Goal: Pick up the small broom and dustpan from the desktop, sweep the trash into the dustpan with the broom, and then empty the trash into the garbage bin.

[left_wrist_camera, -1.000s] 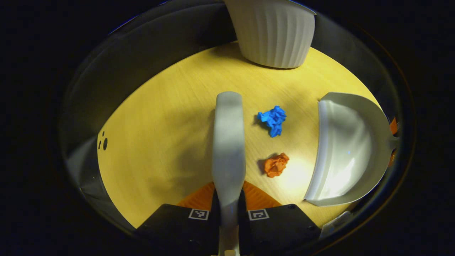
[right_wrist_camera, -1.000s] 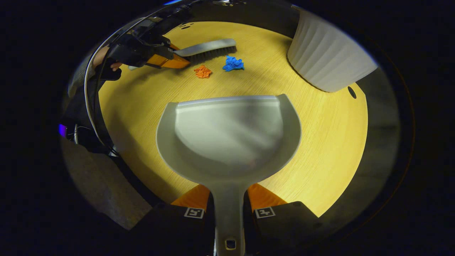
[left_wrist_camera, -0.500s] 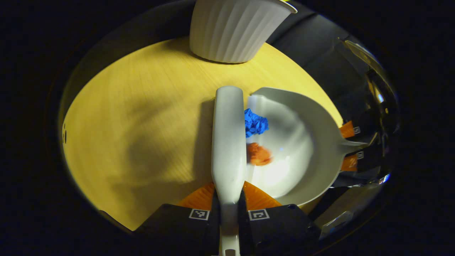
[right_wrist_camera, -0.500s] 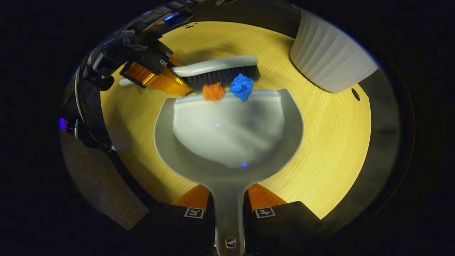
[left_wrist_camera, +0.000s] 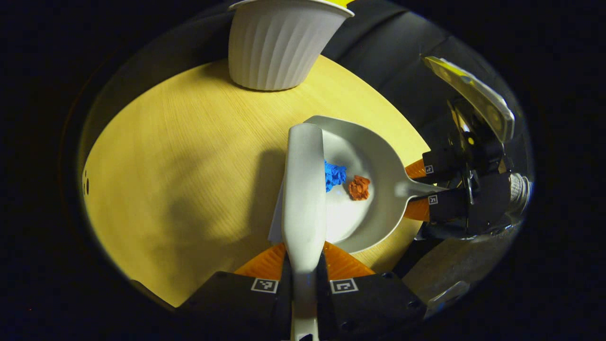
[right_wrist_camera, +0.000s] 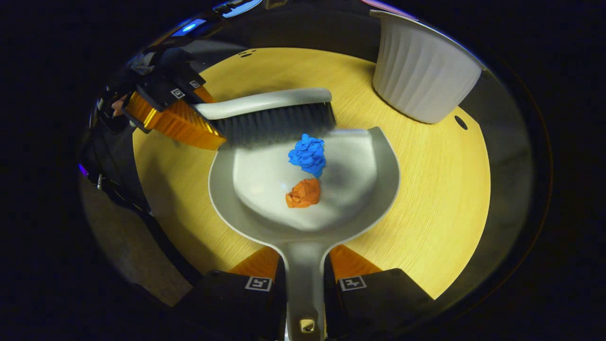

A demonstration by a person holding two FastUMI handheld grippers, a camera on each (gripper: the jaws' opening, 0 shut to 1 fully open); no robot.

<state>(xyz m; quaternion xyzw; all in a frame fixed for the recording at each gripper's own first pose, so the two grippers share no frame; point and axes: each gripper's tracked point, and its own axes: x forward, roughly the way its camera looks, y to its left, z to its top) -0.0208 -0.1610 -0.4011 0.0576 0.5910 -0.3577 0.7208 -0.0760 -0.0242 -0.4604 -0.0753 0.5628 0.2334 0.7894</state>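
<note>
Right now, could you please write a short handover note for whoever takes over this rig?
Left gripper: shut on the broom handle, bristles at the dustpan's front lip.
Right gripper: shut on the dustpan handle, pan flat on the table.
Blue paper ball and orange paper ball both lie inside the pan.
Done: sweeping.
Left: lift the pan level and tip it into the white ribbed bin.

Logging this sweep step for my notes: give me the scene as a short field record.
left gripper: shut on broom
right gripper: shut on dustpan handle
blue paper wad: inside dustpan, near the bristles
orange paper wad: inside dustpan, nearer the handle
garbage bin: white, ribbed, upright on table
next step: likely tipping dustpan into bin
</note>
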